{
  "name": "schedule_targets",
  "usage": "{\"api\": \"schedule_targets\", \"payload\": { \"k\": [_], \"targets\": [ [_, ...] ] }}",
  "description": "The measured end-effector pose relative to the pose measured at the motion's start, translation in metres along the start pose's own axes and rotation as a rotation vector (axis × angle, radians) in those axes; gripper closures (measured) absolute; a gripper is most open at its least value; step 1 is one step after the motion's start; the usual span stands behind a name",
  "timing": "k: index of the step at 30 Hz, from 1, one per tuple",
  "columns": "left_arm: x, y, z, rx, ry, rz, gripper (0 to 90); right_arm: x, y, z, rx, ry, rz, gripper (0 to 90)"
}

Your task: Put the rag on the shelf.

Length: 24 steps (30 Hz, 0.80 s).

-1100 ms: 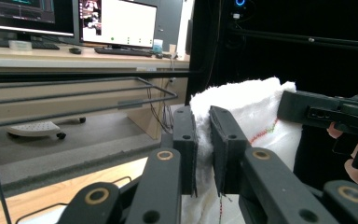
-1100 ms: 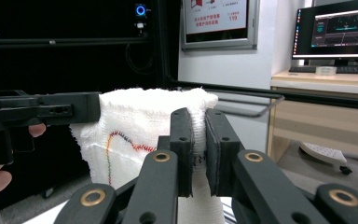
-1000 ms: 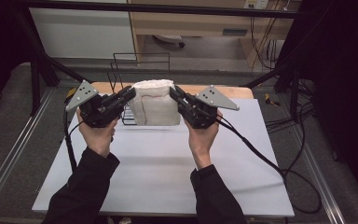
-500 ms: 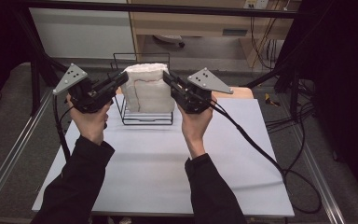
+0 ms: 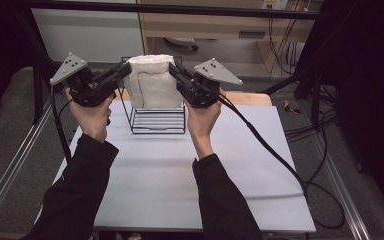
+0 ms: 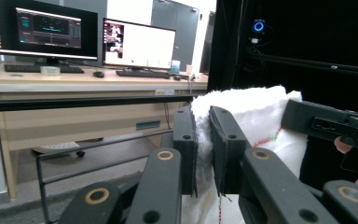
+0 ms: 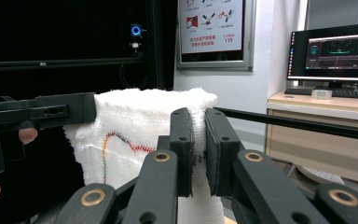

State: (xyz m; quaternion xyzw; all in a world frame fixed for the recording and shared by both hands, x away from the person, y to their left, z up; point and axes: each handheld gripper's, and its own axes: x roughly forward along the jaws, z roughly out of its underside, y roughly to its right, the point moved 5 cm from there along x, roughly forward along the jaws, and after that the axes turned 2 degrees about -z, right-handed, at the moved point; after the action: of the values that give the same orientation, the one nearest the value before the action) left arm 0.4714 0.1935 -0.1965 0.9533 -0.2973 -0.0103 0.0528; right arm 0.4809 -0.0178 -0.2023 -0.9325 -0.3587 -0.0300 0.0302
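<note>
Towel [image 5: 151, 82]: white, folded, and I have it pinched at both upper corners, hanging in the air above the far part of the table [image 5: 180, 175]. My left gripper [image 5: 122, 74] clamps the towel's left top edge, its jaws almost fully closed with only the thickness of the cloth between the pads; in the left gripper view [image 6: 204, 154] I see the fluffy edge squeezed between the two black pads. My right gripper [image 5: 176, 74] does the same on the right top edge, jaws nearly closed on the fabric, and in the right gripper view [image 7: 199, 154] the cloth runs down between the pads. The towel [image 7: 135, 130] carries a line of coloured stitching across its face, which also shows as a thin red line in the high view.

The towel's lower edge hangs just over a black wire rack [image 5: 157, 120] that stands on the table at the far side, between my two hands. I cannot tell whether the cloth touches the rack's wires. The rack's near wires are clear of the cloth.

Both grippers sit level with each other, pointing inward toward the towel from left and right, each with its grey plate on top and its cable trailing down; the right cable [image 5: 270, 155] runs across the table's right side.
</note>
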Motion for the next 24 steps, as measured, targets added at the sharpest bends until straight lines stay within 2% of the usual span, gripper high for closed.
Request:
{"api": "schedule_targets", "payload": {
  "k": [15, 24],
  "targets": [
    [0.018, -0.019, -0.021, -0.008, 0.011, -0.02, 80.9, 0.03, 0.011, -0.017, 0.004, 0.0, 0.016, 82.9],
    [0.034, -0.035, -0.028, -0.024, 0.0, -0.039, 80.9, 0.051, 0.02, -0.018, 0.005, -0.016, 0.029, 83.0]
  ]
}}
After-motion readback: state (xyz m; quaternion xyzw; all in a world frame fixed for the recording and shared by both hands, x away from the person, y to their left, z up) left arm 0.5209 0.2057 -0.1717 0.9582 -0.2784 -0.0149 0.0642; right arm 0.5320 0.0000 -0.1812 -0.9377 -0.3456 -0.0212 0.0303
